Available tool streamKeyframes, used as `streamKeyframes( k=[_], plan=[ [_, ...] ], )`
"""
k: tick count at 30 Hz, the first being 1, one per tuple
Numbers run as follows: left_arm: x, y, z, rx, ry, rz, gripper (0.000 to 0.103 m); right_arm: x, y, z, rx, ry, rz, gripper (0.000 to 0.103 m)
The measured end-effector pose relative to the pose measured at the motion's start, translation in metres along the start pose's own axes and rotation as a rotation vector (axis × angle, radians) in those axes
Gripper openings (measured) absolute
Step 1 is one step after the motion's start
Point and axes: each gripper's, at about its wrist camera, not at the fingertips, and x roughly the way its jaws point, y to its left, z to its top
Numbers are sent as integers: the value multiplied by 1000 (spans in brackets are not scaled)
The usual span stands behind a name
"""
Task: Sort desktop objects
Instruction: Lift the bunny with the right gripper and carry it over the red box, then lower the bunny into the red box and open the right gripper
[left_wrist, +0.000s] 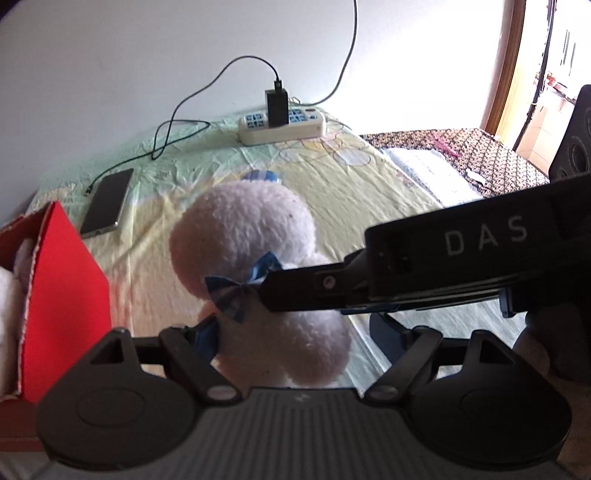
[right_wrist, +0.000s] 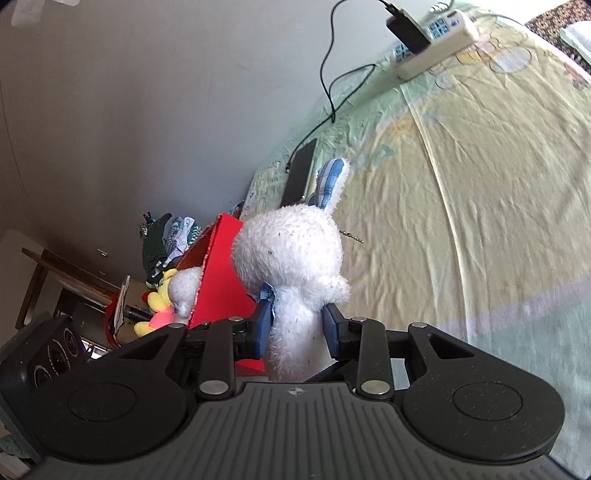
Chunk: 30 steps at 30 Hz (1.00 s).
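The only readable text is the white capital lettering "DAS" on the black body of the right hand-held gripper (left_wrist: 266, 295), which reaches in from the right across the left wrist view, just right of the white plush rabbit (left_wrist: 243, 236). The markings on the power strip (left_wrist: 282, 125), beyond the rabbit, are too blurred to read.

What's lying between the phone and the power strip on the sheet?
Only the black charging cable loops across the bedsheet between phone and power strip, per the left wrist view.
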Motion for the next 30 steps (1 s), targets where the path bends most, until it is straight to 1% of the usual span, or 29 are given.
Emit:
streamKeyframes(
  k=[4,5,8,14,19,24,30],
  plan=[
    [-23,14,2,-3,-61,2,83,-3,24,-2,-49,-47,16,33],
    [-29,19,2,-12,-72,21,83,-2,30,-3,-61,-56,21,33],
    [-48,39,0,-5,-107,38,83,6,51,-8,-81,-81,42,33],
    [-87,92,-7,-23,-168,69,83,35,105,-17,-154,-118,74,33],
    [-114,138,-16,-46,-210,109,83,68,145,-23,-198,-128,109,33],
    [-129,183,-29,-73,-222,150,83,106,176,-33,-235,-107,135,33],
    [-131,228,-49,-96,-180,178,83,149,195,-50,-224,-61,141,33]
  ],
)
